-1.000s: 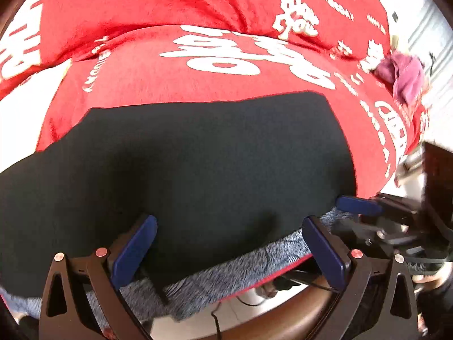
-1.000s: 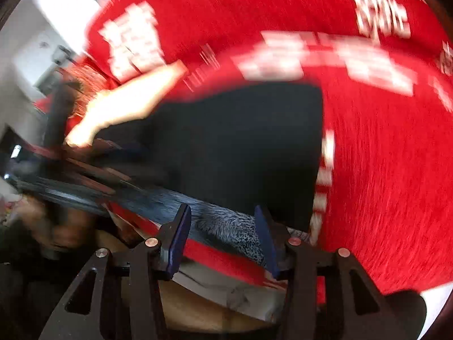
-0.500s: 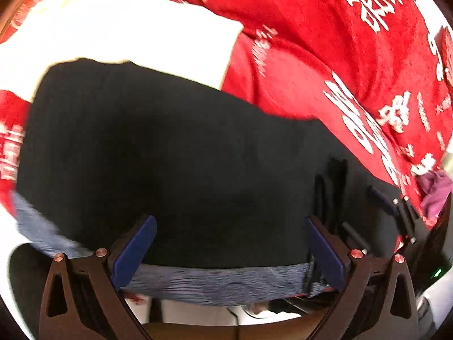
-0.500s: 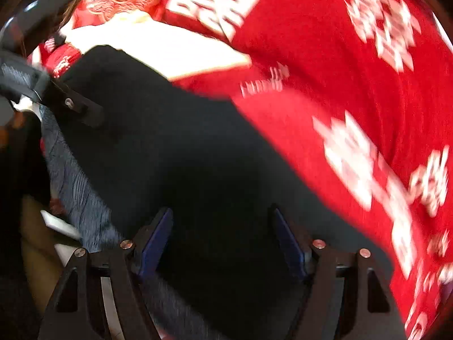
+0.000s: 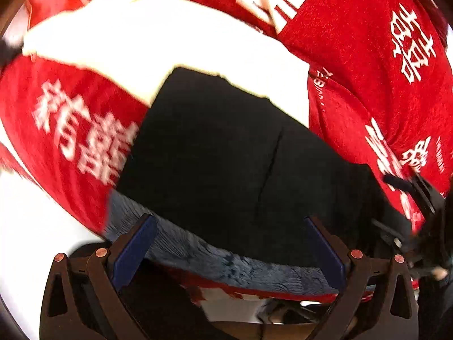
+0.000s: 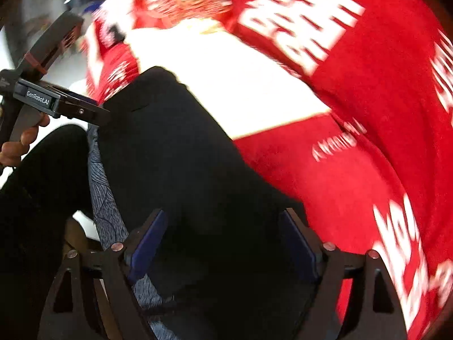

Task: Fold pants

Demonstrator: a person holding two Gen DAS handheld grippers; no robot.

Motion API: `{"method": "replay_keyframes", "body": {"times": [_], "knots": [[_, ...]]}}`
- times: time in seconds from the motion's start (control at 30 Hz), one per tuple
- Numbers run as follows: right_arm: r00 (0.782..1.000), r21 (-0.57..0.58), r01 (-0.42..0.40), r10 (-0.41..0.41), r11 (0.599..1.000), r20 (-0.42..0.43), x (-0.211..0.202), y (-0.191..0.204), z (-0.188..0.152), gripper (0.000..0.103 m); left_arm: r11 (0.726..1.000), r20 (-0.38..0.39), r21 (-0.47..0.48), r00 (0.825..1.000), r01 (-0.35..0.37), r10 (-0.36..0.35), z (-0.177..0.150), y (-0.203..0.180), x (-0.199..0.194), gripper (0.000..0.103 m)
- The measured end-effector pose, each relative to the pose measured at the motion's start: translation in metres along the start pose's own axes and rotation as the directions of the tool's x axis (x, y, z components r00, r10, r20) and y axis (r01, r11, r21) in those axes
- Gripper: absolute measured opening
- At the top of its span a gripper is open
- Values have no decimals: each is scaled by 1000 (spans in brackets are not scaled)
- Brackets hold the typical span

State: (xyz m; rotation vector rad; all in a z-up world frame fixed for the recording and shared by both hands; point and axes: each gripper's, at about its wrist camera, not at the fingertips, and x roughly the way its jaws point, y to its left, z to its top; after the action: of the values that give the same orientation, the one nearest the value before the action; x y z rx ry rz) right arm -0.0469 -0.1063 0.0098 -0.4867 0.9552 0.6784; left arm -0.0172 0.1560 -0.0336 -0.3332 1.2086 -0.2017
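Observation:
The black pants [image 5: 226,155] lie flat on a red blanket [image 5: 368,70] with white characters, their near edge over a blue-grey patterned cloth [image 5: 226,263]. My left gripper [image 5: 229,243] is open, its blue pads on either side of the pants' near edge. In the right wrist view the pants [image 6: 184,170] fill the middle, and my right gripper [image 6: 223,240] is open over them. The left gripper [image 6: 65,104] shows there at the pants' far left edge. The right gripper also shows at the right edge of the left wrist view [image 5: 419,198].
A white sheet [image 5: 170,42] lies beyond the pants, partly under the red blanket [image 6: 368,85]. A dark wooden edge [image 5: 254,330] and the person's dark-clad legs [image 6: 34,198] are at the near side.
Both cameras have swung and moved in over the pants. The right gripper's jaws have opened wider. The white sheet has come into view beyond the pants.

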Motion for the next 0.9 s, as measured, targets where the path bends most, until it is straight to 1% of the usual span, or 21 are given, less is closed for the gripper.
{"method": "replay_keyframes", "body": {"times": [0.03, 0.07, 0.1, 0.13, 0.17, 0.2, 0.23, 0.27, 0.33, 0.37, 0.4, 0.5, 0.63, 0.73, 0.77, 0.8, 0.83, 0.87, 0.9], "knots": [[1000, -18, -14, 14, 1000, -14, 8, -1, 7, 86, 1000, -14, 11, 1000, 0, 1, -4, -5, 7, 103], [998, -26, -40, 39, 999, -43, 22, -3, 15, 86, 998, -37, 43, 998, -39, 41, -9, -11, 19, 103], [995, -26, -65, 63, 998, -82, 34, -7, 19, 86, 993, -65, 71, 993, -90, 94, -14, -17, 31, 103], [987, -31, -74, 69, 997, -143, 52, -9, 23, 86, 984, -96, 105, 983, -144, 154, -18, -23, 45, 103], [983, -39, -67, 59, 997, -174, 59, -6, 23, 85, 980, -101, 117, 980, -159, 171, -21, -26, 51, 103], [977, -58, -63, 50, 996, -207, 70, -5, 24, 85, 981, -88, 109, 982, -158, 168, -21, -27, 50, 103], [976, -78, -61, 43, 995, -215, 73, -2, 27, 86, 983, -90, 102, 983, -150, 160, -20, -26, 49, 103], [977, -89, -69, 49, 994, -207, 71, -1, 31, 86, 988, -96, 84, 985, -132, 140, -19, -23, 48, 103], [977, -84, -158, 144, 984, -156, 59, 3, 42, 86, 992, -94, 57, 989, -110, 115, -18, -14, 44, 103], [974, -92, -204, 193, 975, -118, 52, 5, 51, 86, 994, -90, 45, 990, -101, 105, -17, -11, 43, 103], [971, -111, -231, 221, 967, -94, 49, 8, 60, 86, 995, -84, 34, 992, -93, 96, -17, -9, 40, 103], [961, -158, -271, 259, 949, -93, 64, 13, 86, 86, 997, -58, 11, 995, -77, 77, -18, -3, 32, 103], [938, -142, -341, 327, 929, -115, 97, 11, 112, 86, 996, -21, 29, 996, -82, 83, -21, -2, 22, 103], [907, -142, -420, 410, 897, -96, 112, 19, 134, 83, 997, -11, 32, 997, -71, 71, -24, 1, 10, 103], [897, -156, -442, 431, 883, -102, 116, 28, 138, 78, 997, -14, 35, 998, -65, 65, -26, 3, 6, 103], [901, -181, -433, 416, 883, -127, 121, 38, 140, 75, 998, -24, 40, 999, -48, 49, -25, 7, 2, 103], [905, -209, -423, 399, 882, -146, 125, 44, 141, 66, 999, -26, 39, 1000, -8, 9, -23, 12, -3, 103], [900, -212, -434, 409, 876, -151, 123, 45, 143, 50, 999, -15, 32, 999, 40, -39, -18, 22, -10, 103], [902, -207, -430, 408, 879, -143, 117, 42, 144, 39, 997, 8, 32, 998, 64, -64, -18, 28, -18, 103]]}}
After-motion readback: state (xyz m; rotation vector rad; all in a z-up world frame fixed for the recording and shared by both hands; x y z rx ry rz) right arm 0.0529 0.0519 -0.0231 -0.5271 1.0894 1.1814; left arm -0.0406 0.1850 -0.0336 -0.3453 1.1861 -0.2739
